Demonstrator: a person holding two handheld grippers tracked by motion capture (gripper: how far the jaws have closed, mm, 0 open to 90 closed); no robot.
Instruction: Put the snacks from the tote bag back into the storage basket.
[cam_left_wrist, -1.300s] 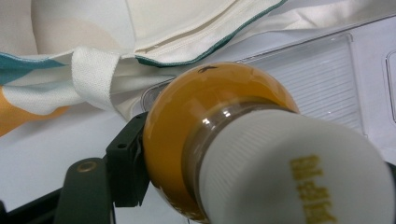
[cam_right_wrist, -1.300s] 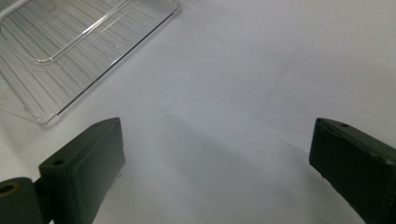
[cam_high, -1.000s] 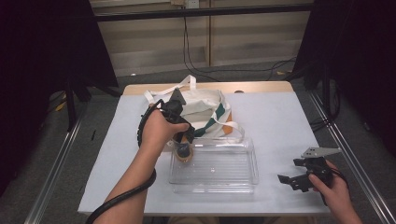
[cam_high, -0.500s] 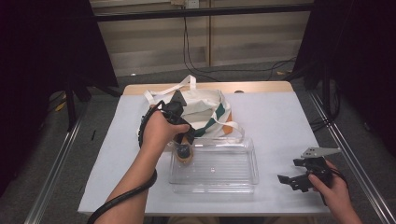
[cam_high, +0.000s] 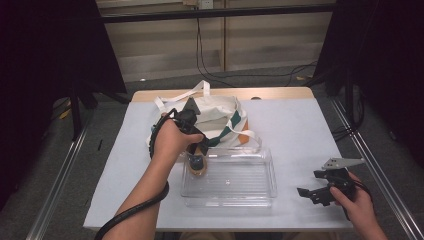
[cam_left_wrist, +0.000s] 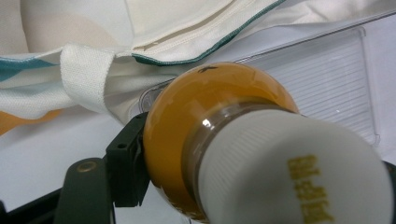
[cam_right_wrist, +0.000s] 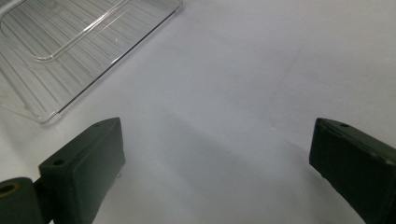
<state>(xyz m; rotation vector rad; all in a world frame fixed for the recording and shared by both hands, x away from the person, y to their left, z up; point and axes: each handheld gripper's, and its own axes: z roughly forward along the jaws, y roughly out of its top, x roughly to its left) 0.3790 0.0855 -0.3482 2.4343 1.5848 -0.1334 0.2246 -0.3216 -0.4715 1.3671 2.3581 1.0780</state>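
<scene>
My left gripper (cam_high: 196, 158) points down and is shut on a small round amber bottle (cam_high: 196, 166) with a white ribbed cap. It holds the bottle over the left end of a clear plastic tray (cam_high: 227, 202). In the left gripper view the amber bottle (cam_left_wrist: 210, 107) sits between the jaws, its cap (cam_left_wrist: 289, 163) toward the camera, with the tray (cam_left_wrist: 327, 79) behind. My right gripper (cam_high: 312, 192) rests near the table's right front, open, holding nothing. In its own view the right gripper (cam_right_wrist: 215, 163) has bare table between its jaws.
A cream tote bag (cam_high: 220, 115) with teal and orange patches lies behind the tray, its straps spread toward the back; the bag (cam_left_wrist: 187, 28) is close behind the bottle. The tray's corner (cam_right_wrist: 70, 46) lies ahead-left of the right gripper. The white table (cam_high: 300, 130) has dark metal frames on both sides.
</scene>
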